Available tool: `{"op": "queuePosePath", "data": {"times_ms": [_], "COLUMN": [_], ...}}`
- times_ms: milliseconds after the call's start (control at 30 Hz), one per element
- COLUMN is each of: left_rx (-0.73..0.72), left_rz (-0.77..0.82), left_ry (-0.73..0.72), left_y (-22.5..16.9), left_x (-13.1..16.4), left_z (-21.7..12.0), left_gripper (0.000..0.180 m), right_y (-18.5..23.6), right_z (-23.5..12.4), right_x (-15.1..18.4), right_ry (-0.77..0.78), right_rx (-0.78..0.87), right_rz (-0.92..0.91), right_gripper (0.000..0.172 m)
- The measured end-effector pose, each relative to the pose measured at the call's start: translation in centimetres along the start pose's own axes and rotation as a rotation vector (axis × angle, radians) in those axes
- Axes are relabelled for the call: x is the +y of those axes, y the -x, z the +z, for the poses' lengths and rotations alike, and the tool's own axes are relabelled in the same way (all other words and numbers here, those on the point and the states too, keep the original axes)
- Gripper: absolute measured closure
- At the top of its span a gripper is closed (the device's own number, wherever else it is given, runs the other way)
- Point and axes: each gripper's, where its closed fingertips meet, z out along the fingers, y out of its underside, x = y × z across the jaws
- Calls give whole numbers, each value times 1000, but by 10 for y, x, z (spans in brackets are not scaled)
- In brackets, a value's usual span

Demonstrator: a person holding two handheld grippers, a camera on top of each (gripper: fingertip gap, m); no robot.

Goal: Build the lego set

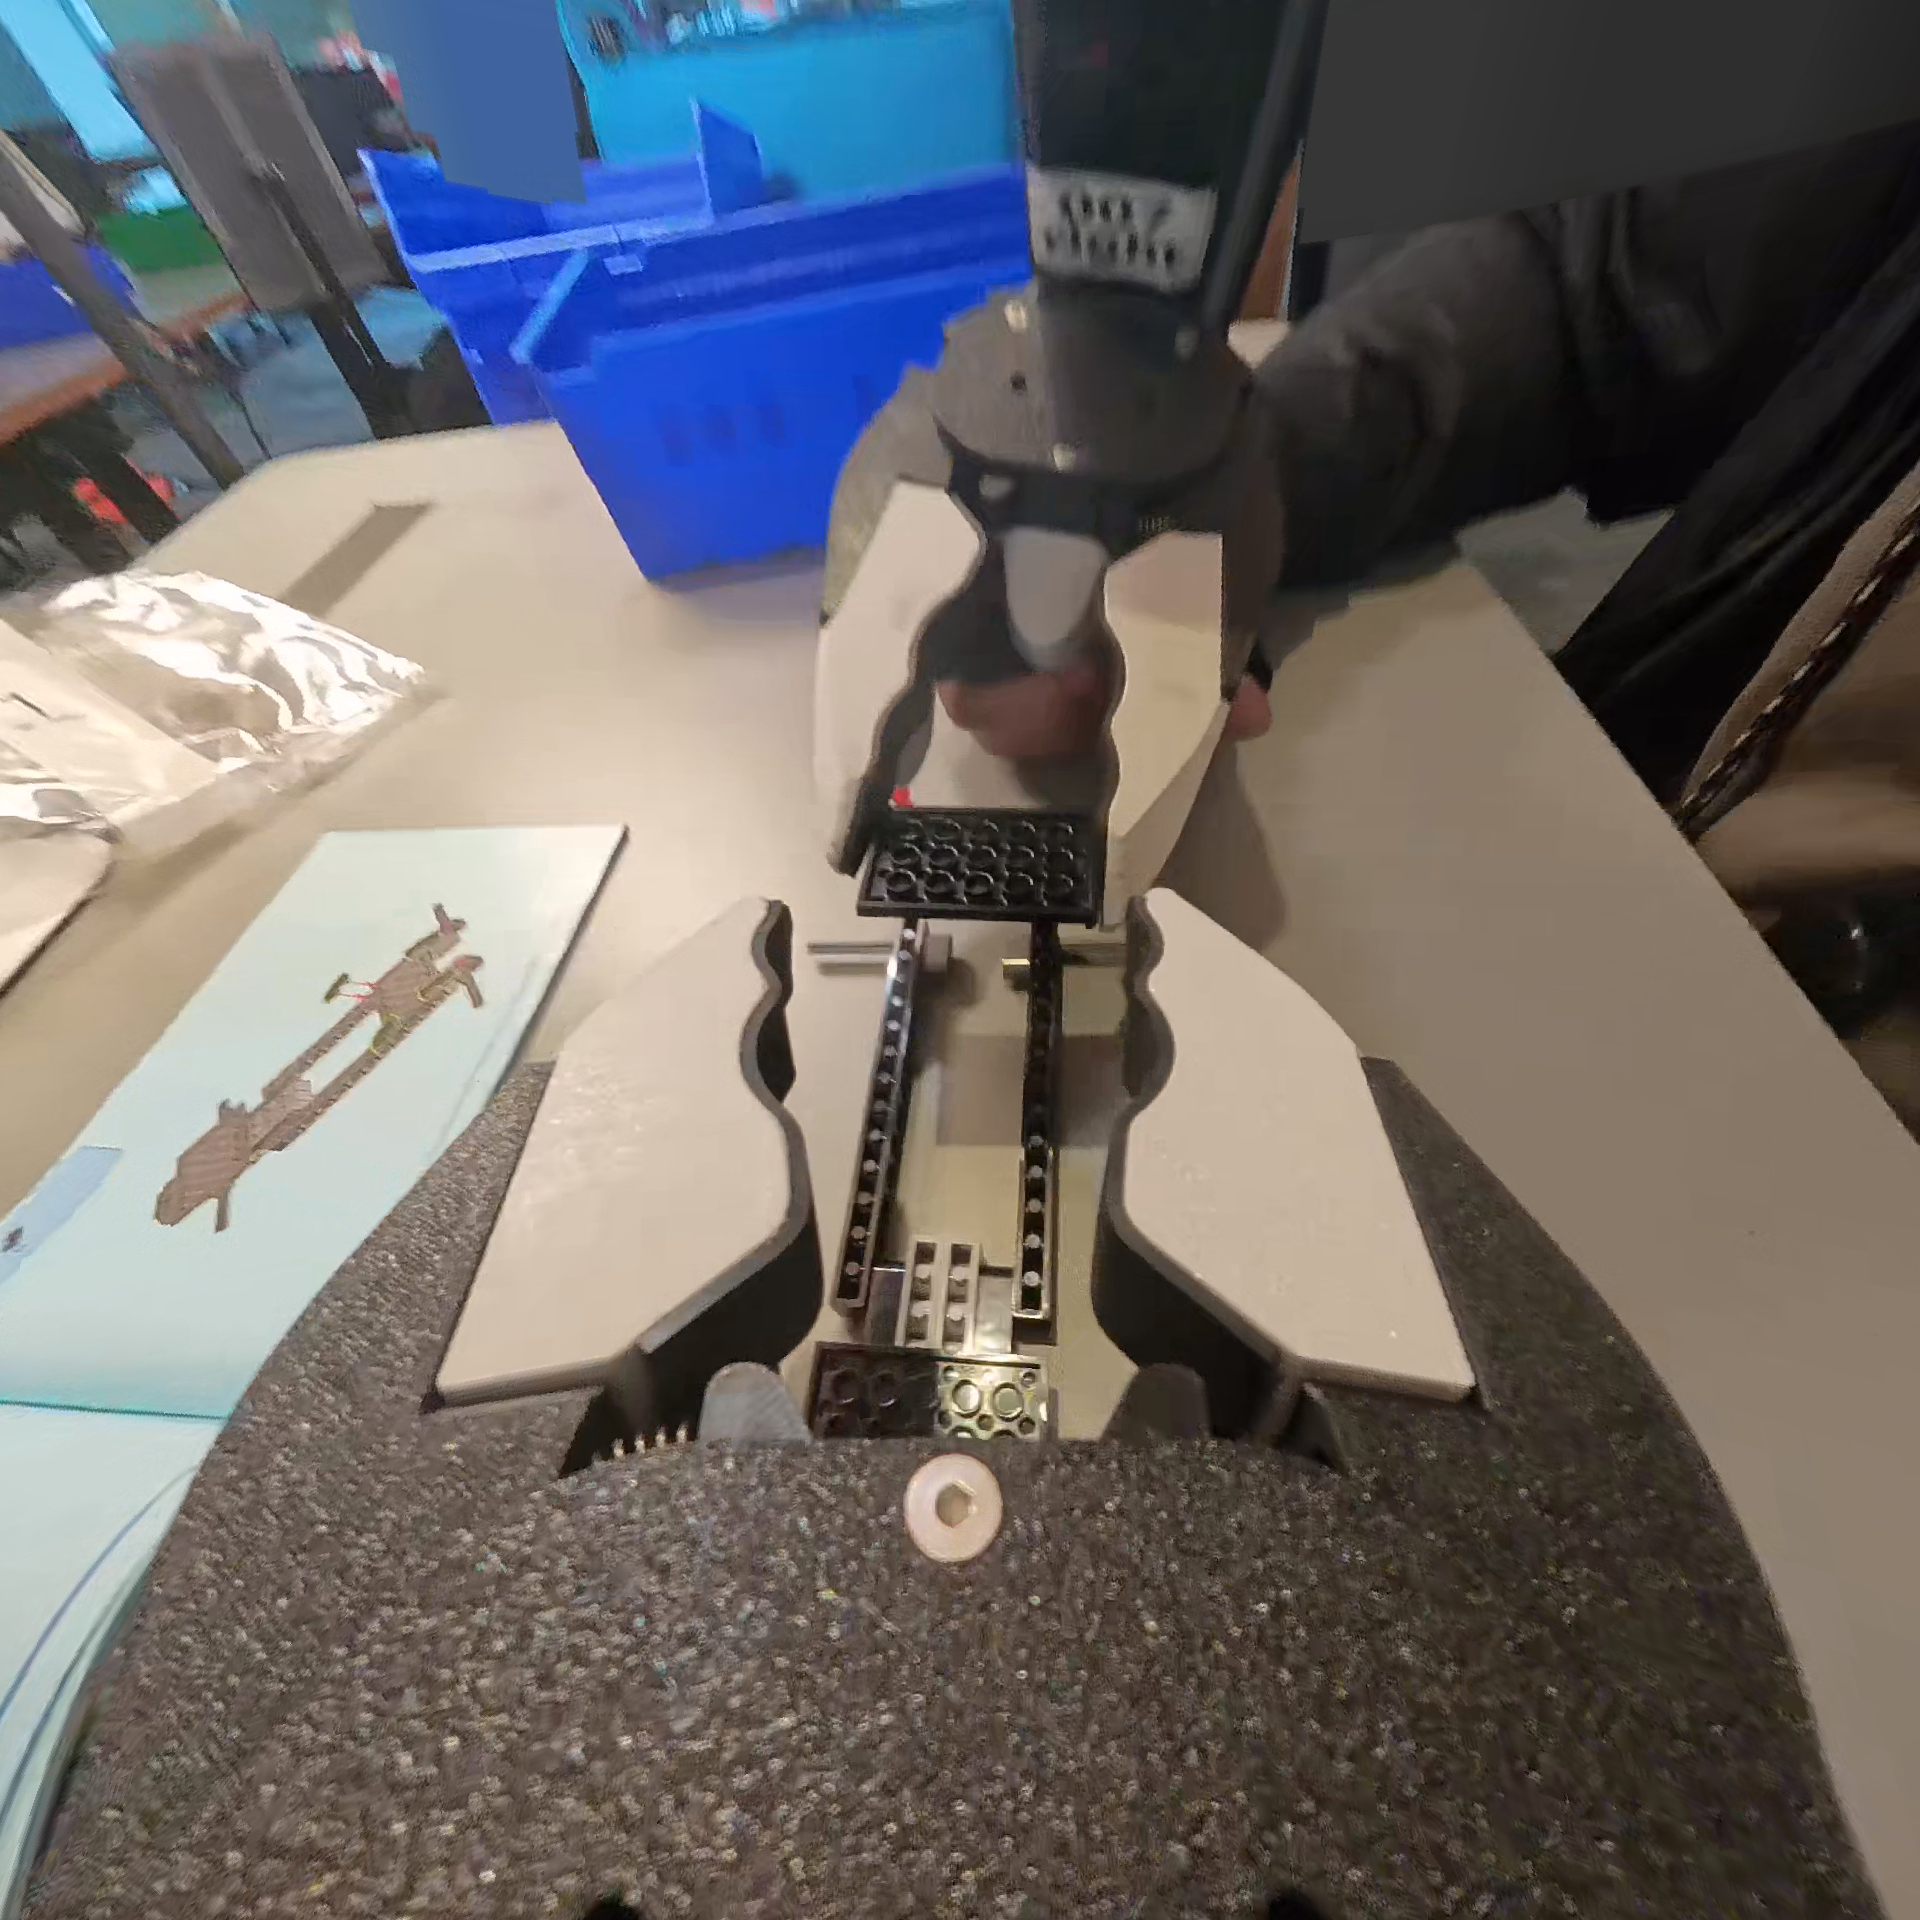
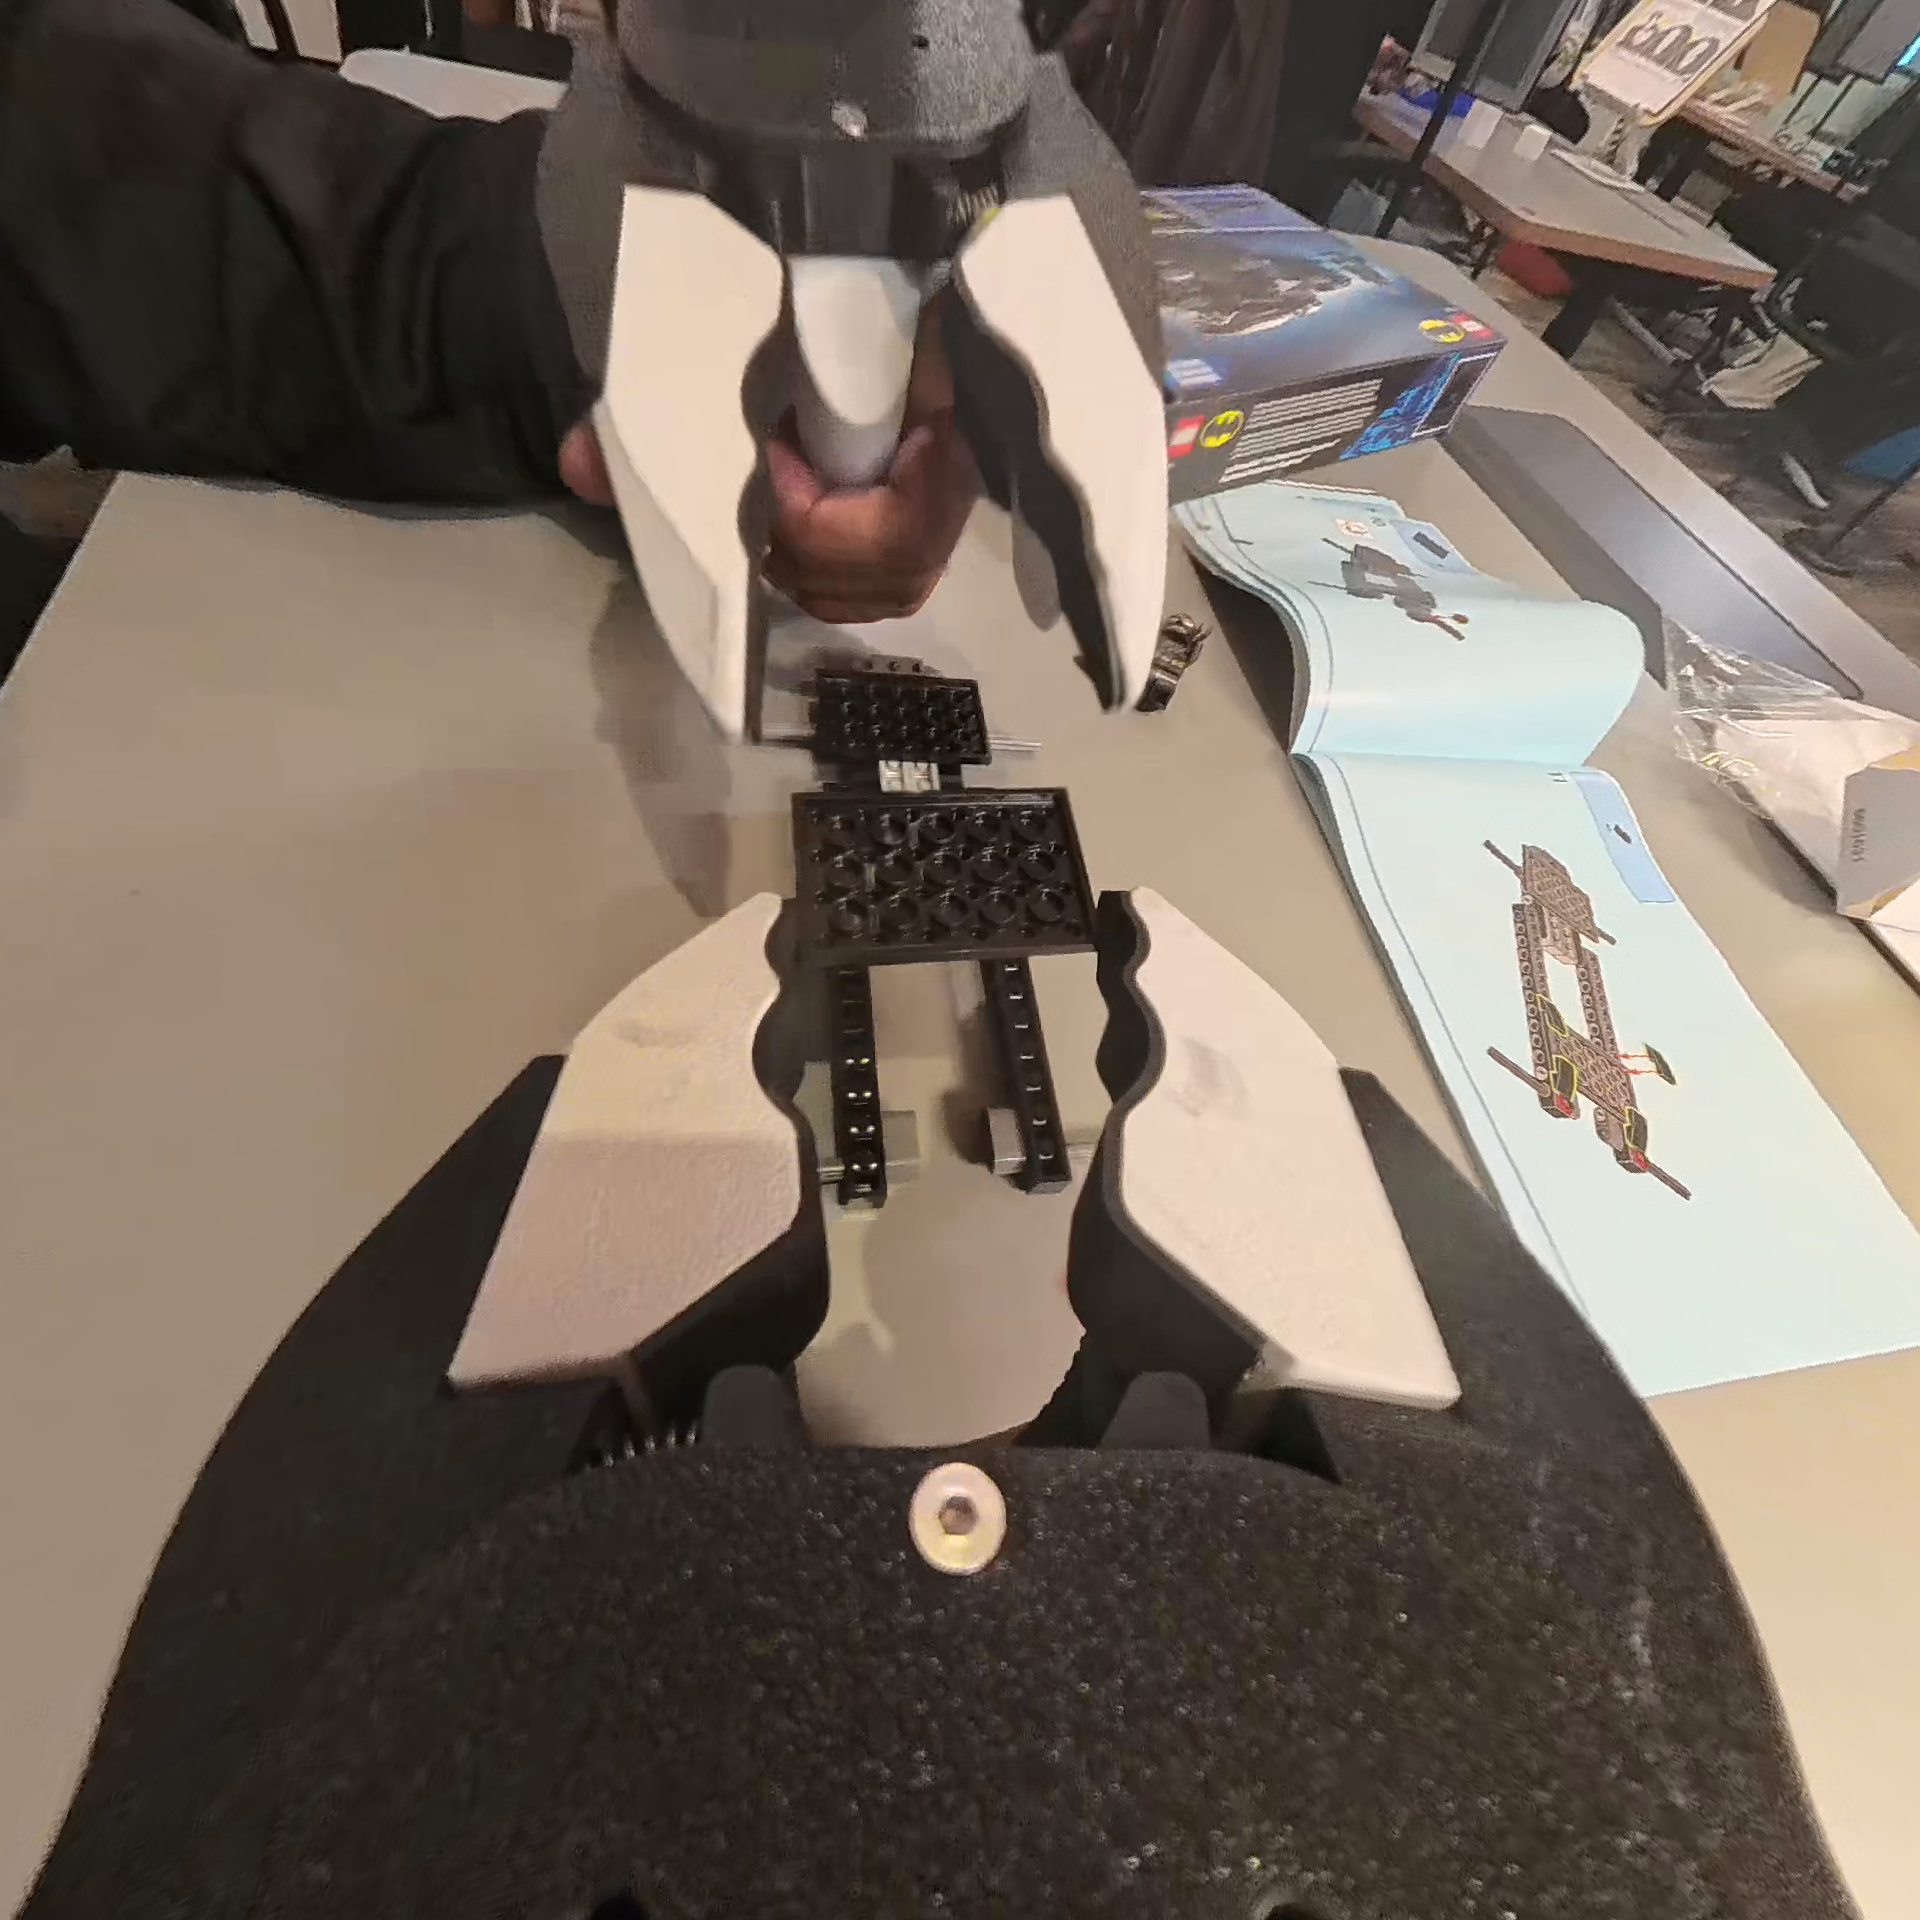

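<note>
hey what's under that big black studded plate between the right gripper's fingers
Two long black holed beams run out from under the black studded plate. How they join beneath it is covered.

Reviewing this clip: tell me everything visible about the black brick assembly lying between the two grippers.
The black brick assembly lies flat on the grey table. Two long black beams with rows of holes run parallel, bridged by a wide studded black plate and, at the far end in the right wrist view, a smaller studded plate, with small grey pieces between. It looks like glossy plastic. The right gripper closes on the wide plate's edges; the left gripper straddles the beams, open.
</note>
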Motion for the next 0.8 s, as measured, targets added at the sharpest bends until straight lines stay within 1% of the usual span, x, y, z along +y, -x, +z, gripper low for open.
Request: {"op": "queuePosePath", "data": {"times_ms": [167, 400, 567, 600, 800], "left_rx": [37, 31, 49, 54, 34], "left_rz": [10, -6, 25, 39, 80], "left_ry": [130, 167, 250, 263, 299], "left_y": [-12, -8, -11, -13, -8], "left_x": [17, 22, 32, 33, 37], "left_z": [17, 18, 25, 26, 27], "left_gripper": [118, 120, 122, 126, 128], "right_y": [5, 8, 8, 9, 6], "right_z": [1, 4, 6, 6, 9], "right_x": [2, 7, 9, 10, 19], "right_ry": [15, 63, 77, 82, 145], "right_rx": [-25, -23, -10, -8, 22], "right_rz": [-7, -31, -44, -48, -80], "right_gripper": [117, 117, 117, 117, 117]}}
